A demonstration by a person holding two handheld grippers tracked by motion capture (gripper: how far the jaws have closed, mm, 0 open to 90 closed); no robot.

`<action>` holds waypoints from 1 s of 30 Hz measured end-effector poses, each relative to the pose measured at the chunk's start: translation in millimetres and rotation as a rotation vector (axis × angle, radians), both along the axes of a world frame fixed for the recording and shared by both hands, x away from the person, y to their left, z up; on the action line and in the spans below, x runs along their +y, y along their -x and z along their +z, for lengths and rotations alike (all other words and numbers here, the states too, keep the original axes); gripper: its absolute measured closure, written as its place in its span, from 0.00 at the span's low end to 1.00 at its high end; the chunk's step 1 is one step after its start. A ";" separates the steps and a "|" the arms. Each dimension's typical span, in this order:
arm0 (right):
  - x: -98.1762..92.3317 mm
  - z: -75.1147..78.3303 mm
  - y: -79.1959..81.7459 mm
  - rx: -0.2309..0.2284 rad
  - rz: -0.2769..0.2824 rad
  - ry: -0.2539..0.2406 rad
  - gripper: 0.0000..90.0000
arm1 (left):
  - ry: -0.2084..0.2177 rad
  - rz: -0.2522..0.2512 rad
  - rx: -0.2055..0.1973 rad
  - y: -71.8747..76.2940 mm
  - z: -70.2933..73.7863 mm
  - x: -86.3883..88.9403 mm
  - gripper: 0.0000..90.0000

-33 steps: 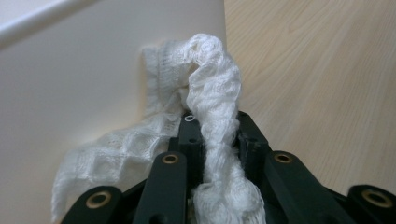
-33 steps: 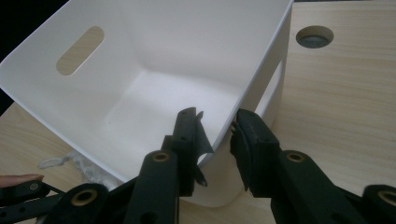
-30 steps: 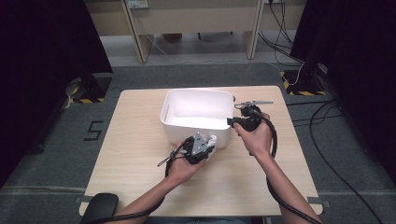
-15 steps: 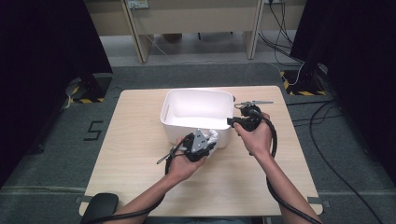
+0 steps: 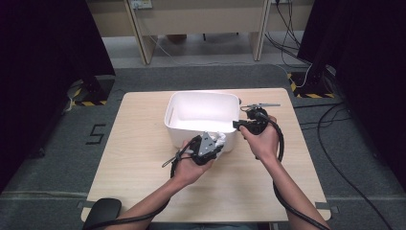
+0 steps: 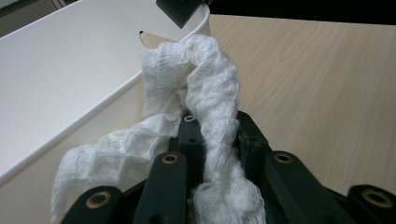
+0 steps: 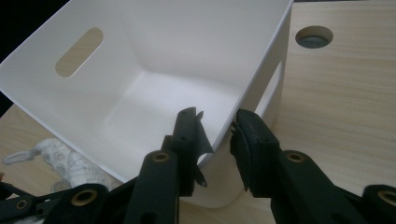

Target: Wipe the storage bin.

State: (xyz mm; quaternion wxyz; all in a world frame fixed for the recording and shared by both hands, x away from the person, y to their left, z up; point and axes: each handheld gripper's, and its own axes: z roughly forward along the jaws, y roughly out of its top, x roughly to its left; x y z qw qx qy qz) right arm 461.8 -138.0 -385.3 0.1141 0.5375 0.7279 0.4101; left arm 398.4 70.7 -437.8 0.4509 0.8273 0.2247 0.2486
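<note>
- Left gripper (image 5: 214, 144): clenched on a white knitted cloth (image 6: 212, 107). In the left gripper view the fabric is pinched between the two black jaws; one end rises and curls over above the jaw tips, another part hangs off to the left. The lower end is cut off by the frame's bottom edge.
- White knitted cloth, location: held just outside the near wall of the white bin (image 5: 201, 120), above the desk (image 5: 139, 143). In the high view it shows as a small pale bunch (image 5: 219, 140) at the gripper's tip, its weave too small to read there. In the right gripper view a blurred piece (image 7: 60, 158) shows at lower left, beside the bin.
- Right gripper (image 5: 242, 124): grasping the bin's near right corner. In the right gripper view (image 7: 215, 135) the rim passes between the jaws, one jaw inside the wall and one outside. The contact of the inner pad is partly hidden by the jaw itself.
- White bin: open-topped, standing on the desk, interior bare white. One slot handle (image 7: 78, 51) shows in the far wall; the near wall's foot is hidden behind both grippers in the high view.
- Desk: light wood, with a round cable hole (image 7: 314, 36) near the bin.
- Forearms: enter from the bottom of the high view, elbows cut off.
</note>
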 end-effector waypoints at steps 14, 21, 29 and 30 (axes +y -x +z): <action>0.0 -0.1 0.1 0.000 0.001 -0.003 0.79 | 0.001 -0.007 0.001 0.1 -0.9 -6.7 0.84; 0.0 -0.2 0.0 -0.001 0.001 -0.001 0.79 | -0.008 -0.007 -0.003 0.1 -4.1 -7.3 0.84; 0.1 -0.2 0.4 -0.001 0.000 0.000 0.79 | -0.012 -0.007 0.001 0.0 -9.5 -9.1 0.84; 0.1 -0.2 0.4 -0.001 0.000 0.000 0.79 | -0.012 -0.007 0.001 0.0 -9.5 -9.1 0.84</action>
